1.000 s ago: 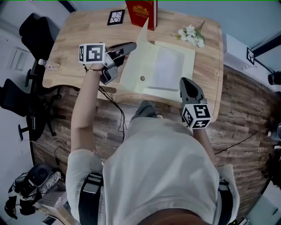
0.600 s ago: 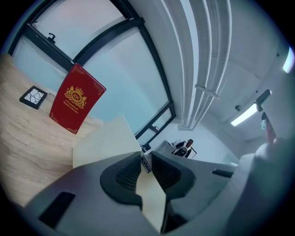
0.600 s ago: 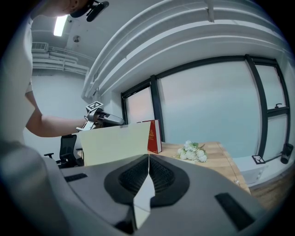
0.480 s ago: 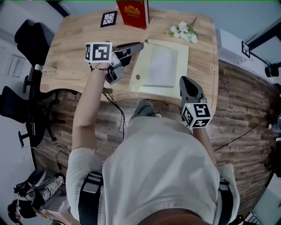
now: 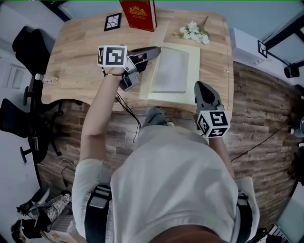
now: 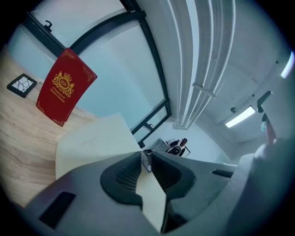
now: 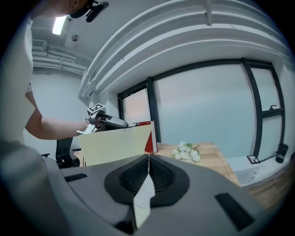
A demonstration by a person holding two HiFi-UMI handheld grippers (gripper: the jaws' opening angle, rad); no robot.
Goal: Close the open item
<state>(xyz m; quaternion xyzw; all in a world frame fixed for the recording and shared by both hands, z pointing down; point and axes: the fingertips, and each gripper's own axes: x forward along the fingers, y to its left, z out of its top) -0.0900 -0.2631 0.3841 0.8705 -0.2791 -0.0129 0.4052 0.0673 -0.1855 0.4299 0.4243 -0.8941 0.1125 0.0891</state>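
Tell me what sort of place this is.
Most likely an office or lab workspace: a wooden desk, a black office chair beside it, and tall dark-framed windows along the wall.

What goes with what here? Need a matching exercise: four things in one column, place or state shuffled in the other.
Things
1. left gripper
2. right gripper
3. red book
4. white flowers

Place or state
A. lying on the table, beyond the far corner of the folder
B. shut on the folder's near edge
C. standing upright at the table's far edge
D. shut on the folder's raised cover

Pairs: 1-D, 2-B, 3-C, 4-A
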